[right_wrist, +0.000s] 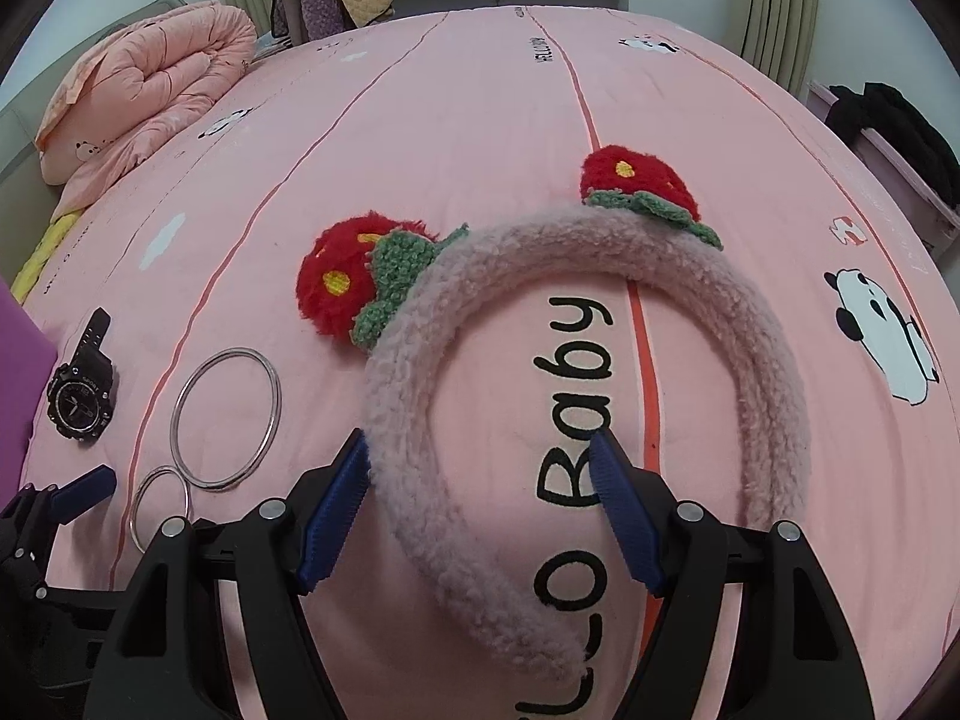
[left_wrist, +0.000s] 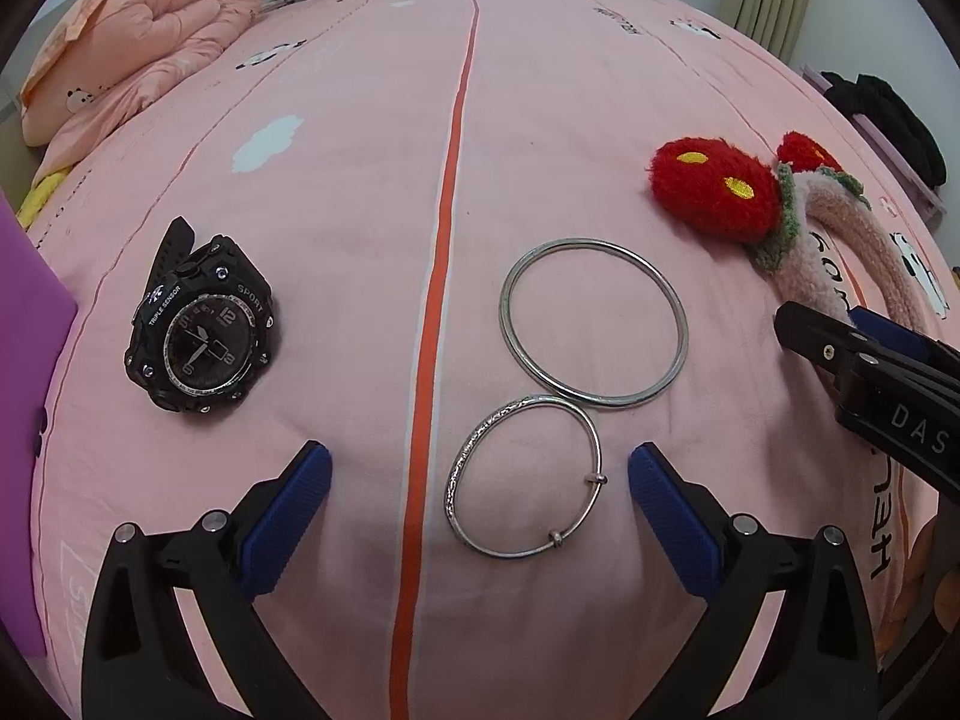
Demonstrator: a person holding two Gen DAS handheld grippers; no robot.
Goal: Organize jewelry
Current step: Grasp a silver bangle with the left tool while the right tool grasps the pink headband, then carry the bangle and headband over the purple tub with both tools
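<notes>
While we look down over the pink bedsheet (left_wrist: pixel 360 192), we take its orange stripe (left_wrist: pixel 441 276) as our landmark. Just right of the stripe lie two silver bangles: the plain bangle (left_wrist: pixel 594 324) farther from us, and the patterned bangle (left_wrist: pixel 522 477) nearer, the two almost touching rim to rim. Well left of the stripe sits the black watch (left_wrist: pixel 201 339), face up, its strap folded behind it. Far right of the stripe, beyond the plain bangle, lies the fluffy headband (right_wrist: pixel 600 324) with its two red knitted flowers (each with yellow dots and green leaves).

Our left gripper (left_wrist: pixel 480 480) hangs over the stripe with its blue pads wide apart; the patterned bangle lies on the sheet between them, nearer the right pad, and neither pad touches it. Our right gripper (right_wrist: pixel 480 468) also stands with its fingers spread. One side of the headband's band runs between its pads, and the left pad sits right against the fluff, while the right pad stands clear of it, so nothing is clamped. In the left wrist view that gripper shows at the right edge, beside the headband.

Far up the sheet, left of the stripe, a folded peach quilt (left_wrist: pixel 150 42) rests at the head of the bed.
</notes>
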